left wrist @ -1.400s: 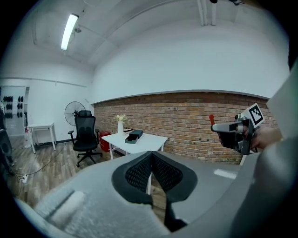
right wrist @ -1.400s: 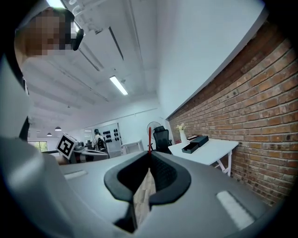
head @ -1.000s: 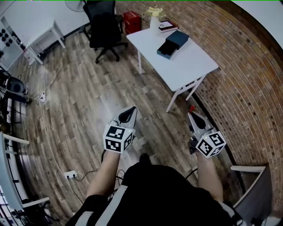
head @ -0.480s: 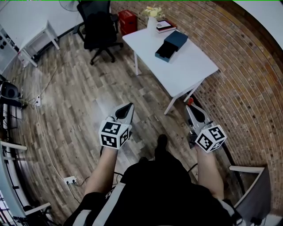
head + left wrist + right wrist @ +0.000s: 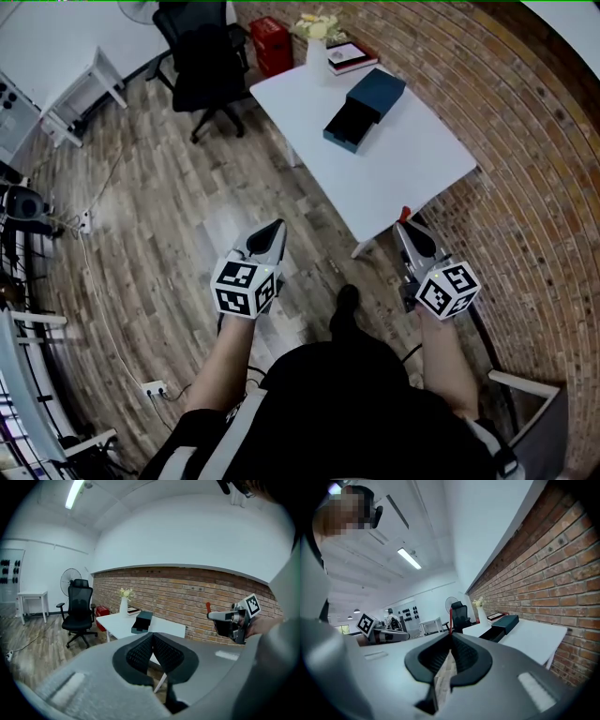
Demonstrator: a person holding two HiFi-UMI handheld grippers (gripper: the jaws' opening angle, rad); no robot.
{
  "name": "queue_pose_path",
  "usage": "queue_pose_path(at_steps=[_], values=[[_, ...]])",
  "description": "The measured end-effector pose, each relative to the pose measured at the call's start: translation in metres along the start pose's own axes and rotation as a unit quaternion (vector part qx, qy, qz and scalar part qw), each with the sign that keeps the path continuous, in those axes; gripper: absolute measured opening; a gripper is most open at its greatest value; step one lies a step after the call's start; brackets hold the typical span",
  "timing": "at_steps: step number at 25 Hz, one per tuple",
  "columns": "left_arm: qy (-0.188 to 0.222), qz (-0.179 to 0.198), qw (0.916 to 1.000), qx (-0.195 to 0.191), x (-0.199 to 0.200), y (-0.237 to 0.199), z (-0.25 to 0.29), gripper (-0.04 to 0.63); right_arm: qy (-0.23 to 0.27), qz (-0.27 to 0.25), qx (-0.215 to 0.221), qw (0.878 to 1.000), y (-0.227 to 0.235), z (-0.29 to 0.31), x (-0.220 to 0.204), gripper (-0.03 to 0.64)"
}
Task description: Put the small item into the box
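A dark blue box (image 5: 366, 106) with its drawer pulled open sits on the white table (image 5: 403, 169); it also shows as the box (image 5: 142, 621) and the box (image 5: 504, 622) in the gripper views. My right gripper (image 5: 406, 225) is shut on a small thin red item (image 5: 405, 214), which sticks up past the jaw tips as the red item (image 5: 450, 623). It hovers at the table's near corner, short of the box. My left gripper (image 5: 273, 232) is shut with nothing in it, held over the floor left of the table. The left gripper's (image 5: 152, 634) jaws meet.
A white vase of flowers (image 5: 316, 39) and a book (image 5: 350, 56) stand at the table's far end. A black office chair (image 5: 208, 58) and a red bin (image 5: 274, 43) lie beyond. A brick wall (image 5: 534, 150) runs along the right. Cables (image 5: 94, 309) trail over the wooden floor at left.
The table and box have drawn nearer and lower in the head view as the person walks toward them. Both grippers keep their pose and stay shut.
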State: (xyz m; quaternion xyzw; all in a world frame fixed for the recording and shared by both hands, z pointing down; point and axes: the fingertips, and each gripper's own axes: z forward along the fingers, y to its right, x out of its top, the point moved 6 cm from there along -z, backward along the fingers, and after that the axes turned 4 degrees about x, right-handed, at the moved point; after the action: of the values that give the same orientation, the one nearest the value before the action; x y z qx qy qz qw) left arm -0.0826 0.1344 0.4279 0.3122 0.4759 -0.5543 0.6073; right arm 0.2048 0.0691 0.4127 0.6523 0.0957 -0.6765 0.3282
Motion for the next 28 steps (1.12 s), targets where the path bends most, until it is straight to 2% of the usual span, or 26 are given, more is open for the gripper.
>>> queue_pose_path(at_steps=[7,14,19,24,28], values=[[-0.005,0.013,0.9998,0.010,0.048,0.007,0.087,0.006,0.000,0.027,0.036,0.999,0.079,0.053,0.031,0.014],[-0.004,0.011,0.9999,0.009,0.062,0.004,0.118,0.006,-0.013,0.041,0.041,0.998,0.116,0.076,0.031,0.014],[-0.005,0.003,0.9999,0.008,0.067,-0.023,0.136,0.006,-0.025,0.045,0.038,0.998,0.125,0.104,0.028,0.014],[0.015,0.015,0.9996,-0.017,0.088,-0.060,0.160,0.006,-0.027,0.030,0.024,0.999,0.122,0.145,0.039,0.014],[0.027,-0.002,0.9989,-0.037,0.107,-0.102,0.179,0.006,-0.010,0.026,0.005,1.000,0.120,0.182,0.058,0.014]])
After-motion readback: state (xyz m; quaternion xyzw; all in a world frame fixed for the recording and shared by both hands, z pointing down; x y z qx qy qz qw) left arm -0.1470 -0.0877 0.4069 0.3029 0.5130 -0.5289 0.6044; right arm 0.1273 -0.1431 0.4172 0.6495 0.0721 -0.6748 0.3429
